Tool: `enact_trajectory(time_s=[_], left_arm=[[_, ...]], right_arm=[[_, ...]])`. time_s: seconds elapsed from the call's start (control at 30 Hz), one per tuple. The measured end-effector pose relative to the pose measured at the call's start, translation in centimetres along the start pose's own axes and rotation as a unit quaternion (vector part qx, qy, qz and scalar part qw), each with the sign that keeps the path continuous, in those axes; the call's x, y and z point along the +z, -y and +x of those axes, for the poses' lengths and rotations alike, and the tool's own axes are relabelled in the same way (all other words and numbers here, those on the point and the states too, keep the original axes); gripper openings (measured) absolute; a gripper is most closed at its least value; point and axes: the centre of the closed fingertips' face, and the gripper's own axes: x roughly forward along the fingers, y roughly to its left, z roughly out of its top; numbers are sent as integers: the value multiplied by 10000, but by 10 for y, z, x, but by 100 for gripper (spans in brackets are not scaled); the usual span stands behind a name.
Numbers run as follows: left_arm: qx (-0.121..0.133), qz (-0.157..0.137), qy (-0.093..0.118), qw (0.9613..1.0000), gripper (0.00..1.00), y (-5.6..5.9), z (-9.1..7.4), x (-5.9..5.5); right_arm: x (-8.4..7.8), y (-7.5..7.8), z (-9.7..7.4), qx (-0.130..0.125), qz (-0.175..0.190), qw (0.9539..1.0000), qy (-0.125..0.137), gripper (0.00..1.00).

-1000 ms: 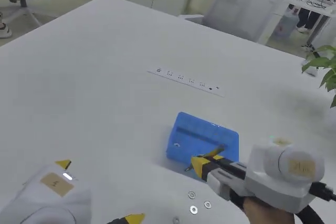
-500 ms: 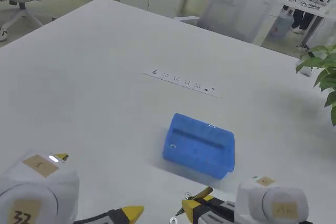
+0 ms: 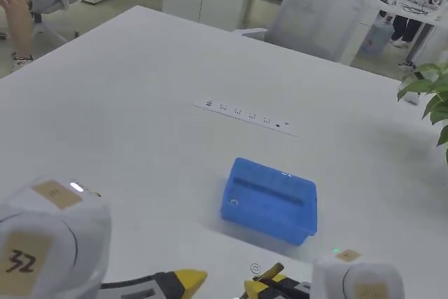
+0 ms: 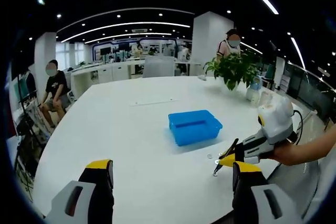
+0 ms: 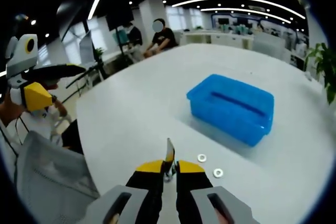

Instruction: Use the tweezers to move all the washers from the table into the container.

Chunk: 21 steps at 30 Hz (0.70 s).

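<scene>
Washers (image 5: 202,158) near blue container (image 5: 231,108) (plant (image 4: 233,69) beyond).

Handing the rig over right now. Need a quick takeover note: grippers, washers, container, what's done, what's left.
Left gripper: open, holding nothing, above the table.
Right gripper: shut on the tweezers, which are angled down at the table; nothing seen at their tip.
Container: blue, upright on the table.
Washers: two lie on the table between the tweezers and the container, the second here.
Done: unclear. A pale speck inside the container in the head view may be a washer.
Left: pick up each washer with the tweezers and drop it in the container.
</scene>
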Motion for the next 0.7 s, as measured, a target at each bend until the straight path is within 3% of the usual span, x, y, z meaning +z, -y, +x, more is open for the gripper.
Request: enact_trajectory(time_s=[0.17,0.33,0.57,0.7], left_arm=[[-104,-1,-62,9999,99,3,0,1],[-118,14,-30,9999,99,2,-1,4],[-126,74,-109,9998,99,-1,0,1],[-215,144,-174,9995,99,-1,2,-1]], right_arm=[[0,-2,1,-41,-208,9998,-21,4],[3,-5,1,72,-126,9999,-64,3],[30,-1,-7,80,-119,9997,181,3],[52,12,-12,-64,-262,9991,338,3]])
